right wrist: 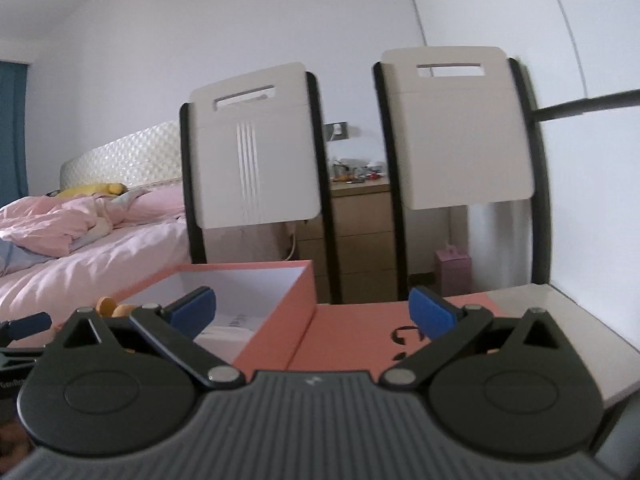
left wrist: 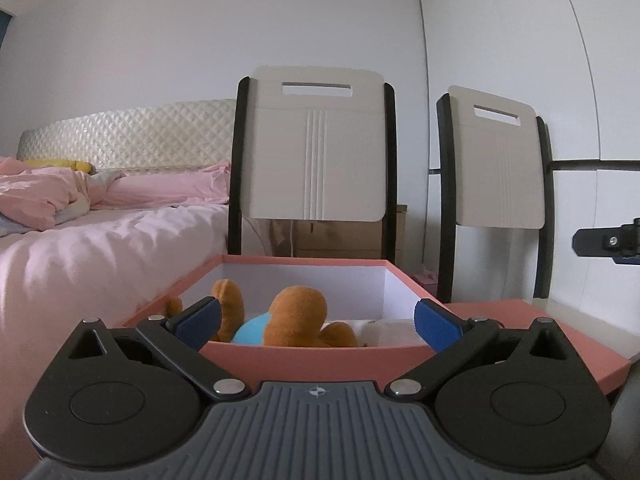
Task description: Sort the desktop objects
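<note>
Both pairs of blue fingers stand wide apart with nothing between them: our left gripper (left wrist: 318, 326) faces the near wall of the pink box (left wrist: 316, 350), and our right gripper (right wrist: 314, 314) hovers just right of that box, over the flat pink lid (right wrist: 360, 332) lying beside it. Inside the box lie the orange and blue plush toy (left wrist: 296, 316) and, right of it, something white we cannot identify. We judge this fits either a load being gathered or one ready for the lid, so we keep both grippers level, clear of the box walls.
</note>
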`<state>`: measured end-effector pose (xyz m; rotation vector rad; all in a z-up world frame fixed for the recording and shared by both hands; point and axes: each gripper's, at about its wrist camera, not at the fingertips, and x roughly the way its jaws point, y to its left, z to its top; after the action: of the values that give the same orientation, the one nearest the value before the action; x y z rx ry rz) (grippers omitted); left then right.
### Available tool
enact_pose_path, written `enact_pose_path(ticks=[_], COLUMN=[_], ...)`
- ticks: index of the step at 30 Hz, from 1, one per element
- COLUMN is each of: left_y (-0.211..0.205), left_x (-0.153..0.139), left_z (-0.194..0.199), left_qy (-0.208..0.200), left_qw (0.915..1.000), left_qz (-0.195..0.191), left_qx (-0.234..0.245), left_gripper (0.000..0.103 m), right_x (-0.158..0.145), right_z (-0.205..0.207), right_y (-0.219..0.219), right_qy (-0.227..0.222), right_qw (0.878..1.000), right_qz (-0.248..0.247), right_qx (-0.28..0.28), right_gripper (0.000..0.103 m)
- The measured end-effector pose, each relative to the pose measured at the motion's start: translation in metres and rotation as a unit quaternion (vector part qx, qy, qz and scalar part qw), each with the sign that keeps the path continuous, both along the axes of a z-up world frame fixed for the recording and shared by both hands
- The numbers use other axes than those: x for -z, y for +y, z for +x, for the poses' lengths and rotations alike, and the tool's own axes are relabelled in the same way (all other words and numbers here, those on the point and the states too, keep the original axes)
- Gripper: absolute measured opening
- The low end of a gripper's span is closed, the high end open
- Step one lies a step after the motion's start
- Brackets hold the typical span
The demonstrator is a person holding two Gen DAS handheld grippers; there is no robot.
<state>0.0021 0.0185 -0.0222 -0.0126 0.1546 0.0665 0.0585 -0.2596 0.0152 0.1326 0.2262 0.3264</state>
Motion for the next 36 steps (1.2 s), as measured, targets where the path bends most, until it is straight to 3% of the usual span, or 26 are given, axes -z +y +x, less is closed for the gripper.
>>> enact_pose_path(ticks=[15, 23, 29, 36], left_y=[-0.012, -0.05, -0.073, -0.074], left_x=[0.002, -0.047, -0.068, -0.046], left_z=[0.002, -0.009, -0.015, -0.001], left_qy=[0.011, 0.004, -0.01, 0.012], left_qw=[0.9998, 0.9995, 0.9966, 0.9922], left_qz=[0.018, 0.024, 0.026, 0.033], left_qx=[0.003, 0.022, 0.077, 0.12], left_gripper=[0.103, 0.103, 0.103, 0.103], right_x=[-0.005, -0.007, -0.005, 0.001], right_z=[-0.007, 0.0, 0.009, 0.019], right_y=[-0.007, -0.025, -0.05, -0.057], right_qy=[-0.01, -0.007, 0.011, 0.018], right_qw=[1.0, 1.0, 0.998, 0.995], right_qz=[0.0, 0.005, 0.034, 0.034], right_qx=[-0.006, 0.024, 0.061, 0.089], right_gripper=[0.103, 0.103, 0.103, 0.103])
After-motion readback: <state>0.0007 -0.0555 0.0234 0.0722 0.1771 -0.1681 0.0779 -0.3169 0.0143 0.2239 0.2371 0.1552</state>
